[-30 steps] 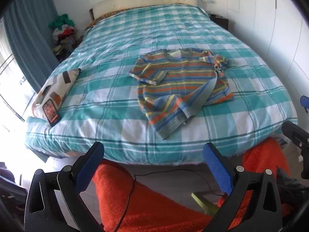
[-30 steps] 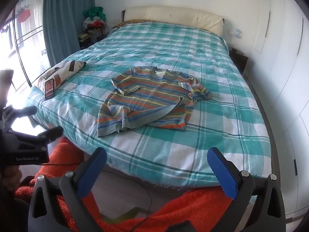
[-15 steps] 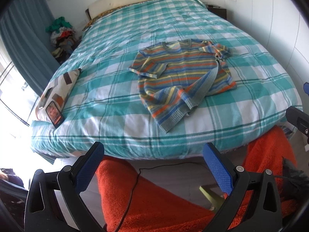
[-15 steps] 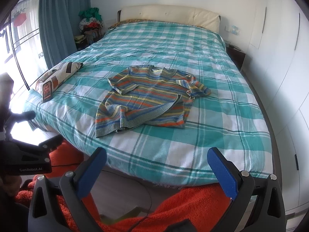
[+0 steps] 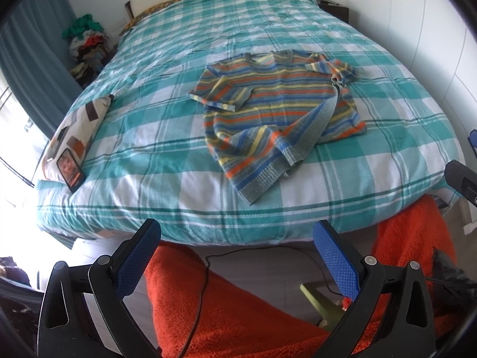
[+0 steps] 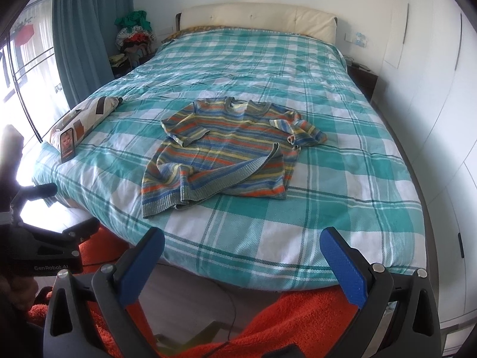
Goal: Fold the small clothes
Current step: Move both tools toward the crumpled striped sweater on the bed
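Both grippers hung before the bed's near edge, the left gripper (image 5: 235, 256) and the right gripper (image 6: 243, 264) each with jaws wide apart — holding nothing. Farther on, the striped sweater (image 6: 226, 152) lay on the checked bedcover (image 6: 342, 179) — its hem folded over. Beyond stood the headboard (image 6: 256, 19).

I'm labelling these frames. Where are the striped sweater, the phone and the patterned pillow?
striped sweater (image 5: 277, 104), left wrist view, chest.
phone (image 6: 66, 144), right wrist view, lit screen.
patterned pillow (image 5: 79, 126), left wrist view, top face.
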`<action>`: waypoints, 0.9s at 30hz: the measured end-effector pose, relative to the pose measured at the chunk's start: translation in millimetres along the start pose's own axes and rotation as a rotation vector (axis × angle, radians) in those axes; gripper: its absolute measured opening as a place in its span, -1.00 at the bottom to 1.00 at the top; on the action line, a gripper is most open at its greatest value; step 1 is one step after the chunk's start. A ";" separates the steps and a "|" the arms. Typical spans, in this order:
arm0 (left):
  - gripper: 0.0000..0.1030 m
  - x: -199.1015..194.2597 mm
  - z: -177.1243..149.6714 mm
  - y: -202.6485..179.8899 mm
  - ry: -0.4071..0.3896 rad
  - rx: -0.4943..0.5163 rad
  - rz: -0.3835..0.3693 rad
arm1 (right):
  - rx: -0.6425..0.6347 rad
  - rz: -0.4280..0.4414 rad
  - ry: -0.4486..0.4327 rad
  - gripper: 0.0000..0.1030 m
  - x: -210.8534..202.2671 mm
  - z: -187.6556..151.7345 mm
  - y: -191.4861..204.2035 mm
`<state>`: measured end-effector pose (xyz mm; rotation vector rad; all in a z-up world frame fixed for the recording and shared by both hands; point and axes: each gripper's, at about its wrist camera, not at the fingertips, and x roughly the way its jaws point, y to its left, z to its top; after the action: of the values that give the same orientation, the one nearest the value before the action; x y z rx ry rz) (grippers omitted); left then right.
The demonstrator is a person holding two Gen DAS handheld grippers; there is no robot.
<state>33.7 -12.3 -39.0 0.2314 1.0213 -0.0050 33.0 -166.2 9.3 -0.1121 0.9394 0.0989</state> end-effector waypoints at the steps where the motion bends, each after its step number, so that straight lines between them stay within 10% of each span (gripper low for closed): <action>1: 0.99 0.6 1.1 -1.0 -0.001 0.005 0.003 | 0.001 0.002 0.001 0.99 0.9 0.3 -0.5; 15: 0.99 9.3 3.5 -0.5 0.016 0.004 -0.004 | -0.006 -0.025 0.024 0.99 12.0 2.5 -0.9; 27: 0.98 22.1 -1.4 41.3 0.042 -0.186 -0.133 | 0.035 -0.037 -0.009 0.99 6.4 4.7 -11.7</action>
<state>48.7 30.5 -50.6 -0.0058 1.0703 -0.0254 42.1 -176.9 7.5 -0.0963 0.9297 0.0490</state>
